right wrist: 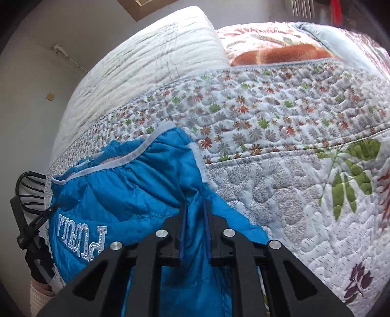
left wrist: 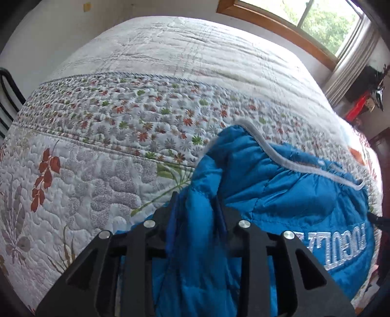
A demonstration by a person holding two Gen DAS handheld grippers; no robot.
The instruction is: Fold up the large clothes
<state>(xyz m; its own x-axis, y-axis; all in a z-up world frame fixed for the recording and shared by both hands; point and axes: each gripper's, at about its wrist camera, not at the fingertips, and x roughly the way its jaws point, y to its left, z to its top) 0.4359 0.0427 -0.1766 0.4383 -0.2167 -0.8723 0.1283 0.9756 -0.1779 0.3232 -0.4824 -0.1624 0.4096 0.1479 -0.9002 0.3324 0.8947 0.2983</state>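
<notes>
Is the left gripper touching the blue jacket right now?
Touching. The left wrist view shows the left gripper with a bunched fold of the blue jacket pinched between both fingers.

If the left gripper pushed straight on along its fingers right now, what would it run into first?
The blue jacket itself: the left gripper already has a bunched fold of it between its fingers. Beyond that fold probably lies the floral quilt, though depth is hard to judge here.

Soft daylight fills both views, coming from a wood-framed window (left wrist: 314, 22) at the left view's upper right. The white floral quilted bedspread (right wrist: 268, 126) is brightly lit, slightly washed out. Fisheye curvature bends the edges, with dark corners. Slight blur throughout; shadows faint.
</notes>
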